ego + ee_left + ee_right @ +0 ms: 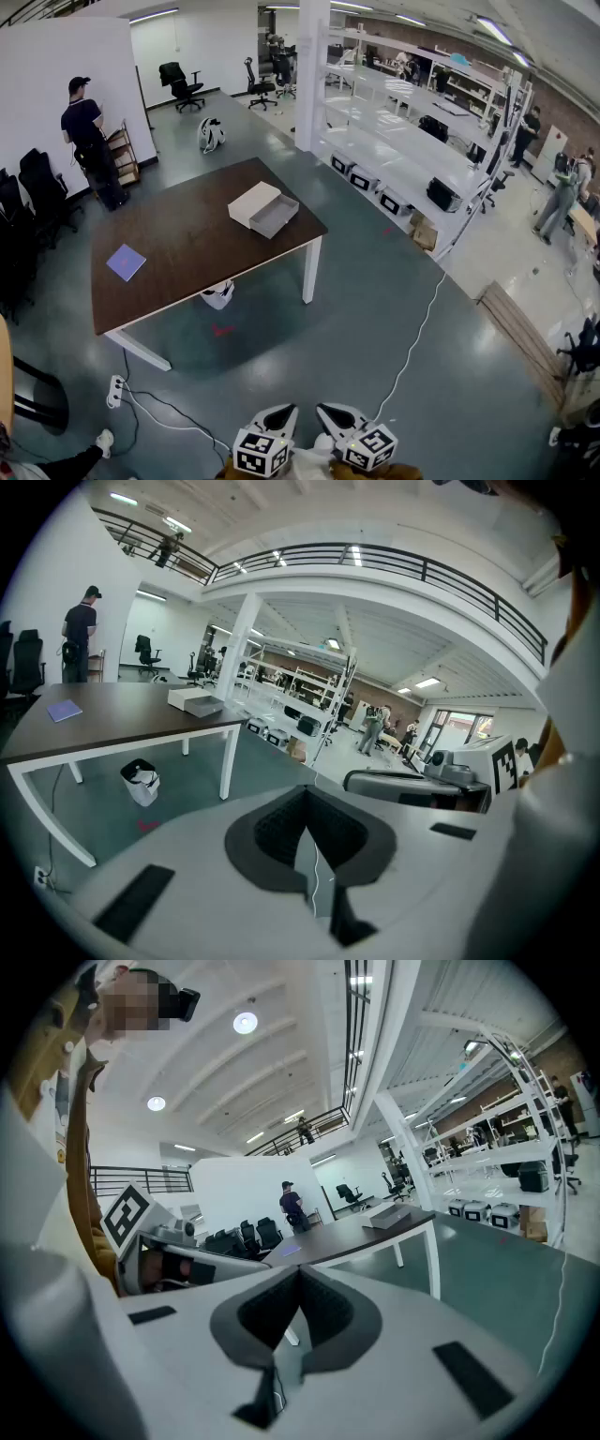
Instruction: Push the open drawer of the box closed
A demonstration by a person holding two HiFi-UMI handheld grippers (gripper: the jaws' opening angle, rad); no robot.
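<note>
A cream box [251, 202] lies near the far right corner of the dark brown table [187, 253]. Its grey drawer [276, 217] is pulled out toward the right edge. Both grippers sit at the bottom of the head view, well short of the table: my left gripper [279, 419] and my right gripper [332, 416]. In the left gripper view the left gripper [307, 797] has its jaws together with nothing between them, and the box [195, 701] is far off on the table. The right gripper [300, 1274] is also shut and empty, with the box [392, 1216] distant.
A purple notebook [126, 262] lies on the table's left side. A white bin [217, 295] stands under the table. A power strip [115, 391] and cables run over the floor. White shelving [403, 141] stands to the right; a person [89, 136] stands at far left by chairs.
</note>
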